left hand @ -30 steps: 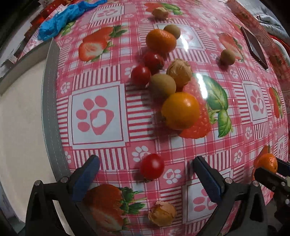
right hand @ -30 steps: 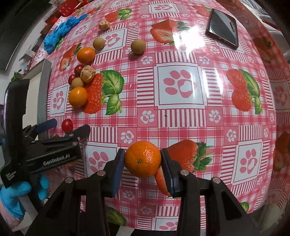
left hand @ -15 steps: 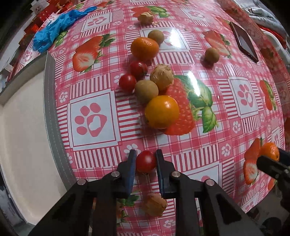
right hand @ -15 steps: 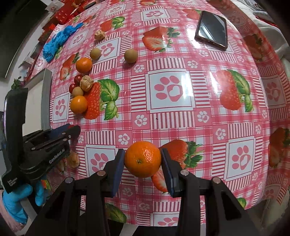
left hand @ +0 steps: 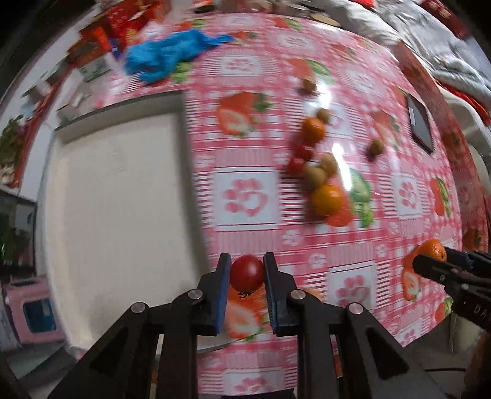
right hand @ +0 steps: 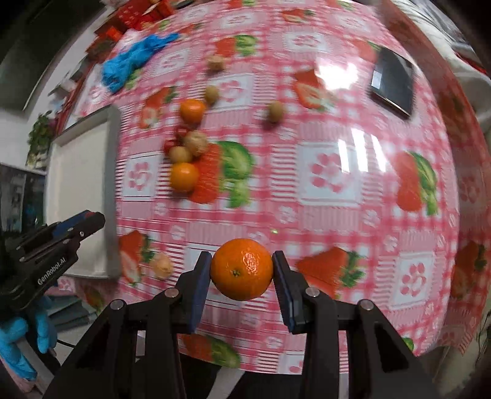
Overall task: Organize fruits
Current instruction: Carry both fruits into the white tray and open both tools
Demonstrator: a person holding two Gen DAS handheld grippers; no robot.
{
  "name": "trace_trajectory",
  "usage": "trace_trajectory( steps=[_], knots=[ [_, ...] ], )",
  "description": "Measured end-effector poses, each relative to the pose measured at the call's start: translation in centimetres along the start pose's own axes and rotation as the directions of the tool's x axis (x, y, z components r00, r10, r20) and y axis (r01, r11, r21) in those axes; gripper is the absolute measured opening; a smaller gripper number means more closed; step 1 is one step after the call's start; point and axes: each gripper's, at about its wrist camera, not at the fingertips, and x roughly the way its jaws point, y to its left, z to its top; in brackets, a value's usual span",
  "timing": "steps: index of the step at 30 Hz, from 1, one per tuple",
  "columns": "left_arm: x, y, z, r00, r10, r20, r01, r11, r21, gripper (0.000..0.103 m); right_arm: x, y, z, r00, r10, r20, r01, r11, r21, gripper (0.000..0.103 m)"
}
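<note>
My left gripper (left hand: 247,271) is shut on a small red cherry tomato (left hand: 247,273), lifted clear of the pink checked tablecloth (left hand: 245,196). In the right wrist view my right gripper (right hand: 241,270) is shut on an orange mandarin (right hand: 241,269), also held above the table. A cluster of loose fruit lies on the cloth: an orange (left hand: 326,199), brown round fruits (left hand: 313,177), two red tomatoes (left hand: 296,164) and a second mandarin (left hand: 312,130). A wrinkled walnut-like fruit (right hand: 161,265) lies near the table's front edge. The left gripper (right hand: 92,219) shows at the left edge of the right wrist view.
A white tray (left hand: 116,199) lies at the table's left side. A crumpled blue glove (left hand: 172,58) and red boxes (left hand: 122,21) sit at the far left. A black phone (right hand: 391,81) rests at the far right. A blue-gloved hand (right hand: 18,337) holds the left gripper.
My left gripper closed on the cherry tomato and rose with it, so the table looks farther away. My right gripper also rose a little, still holding the mandarin.
</note>
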Motion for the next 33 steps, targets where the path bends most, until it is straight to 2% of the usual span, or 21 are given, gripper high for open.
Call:
trace_trajectory(
  steps=[4,9,16,21,28,33],
  knots=[
    [0.7,4.6,-0.5,1.0,0.015,0.021,-0.013,0.996,-0.084,0.023,0.8,5.0,2.0,0.998,0.058,-0.009,-0.058,0.994,-0.094,0.043],
    [2.3,9.3,-1.9,0.999,0.044,0.006,-0.042,0.983,-0.177,0.023,3.4,12.1,4.5,0.991,0.128,-0.047,-0.135,0.97,-0.202,0.043],
    [5.2,12.8,-3.4,0.998,0.048,-0.026,-0.053,0.973,-0.226,0.023,8.8,20.2,6.6,0.975,0.185,-0.125,-0.214,0.932,-0.294,0.043],
    [6.3,13.2,-4.4,0.999,0.028,-0.029,-0.034,0.976,-0.215,0.023,12.2,21.5,6.5,0.973,0.135,-0.187,-0.185,0.941,-0.284,0.043],
    [6.3,12.5,-4.6,1.0,-0.03,-0.002,0.029,0.98,-0.195,0.023,11.8,21.3,5.0,0.984,0.026,-0.179,-0.086,0.938,-0.337,0.043],
    [7.6,12.2,-4.6,1.0,-0.021,-0.02,0.016,0.979,-0.204,0.023,11.0,20.1,4.1,0.988,0.006,-0.156,-0.058,0.941,-0.333,0.044]
  ],
)
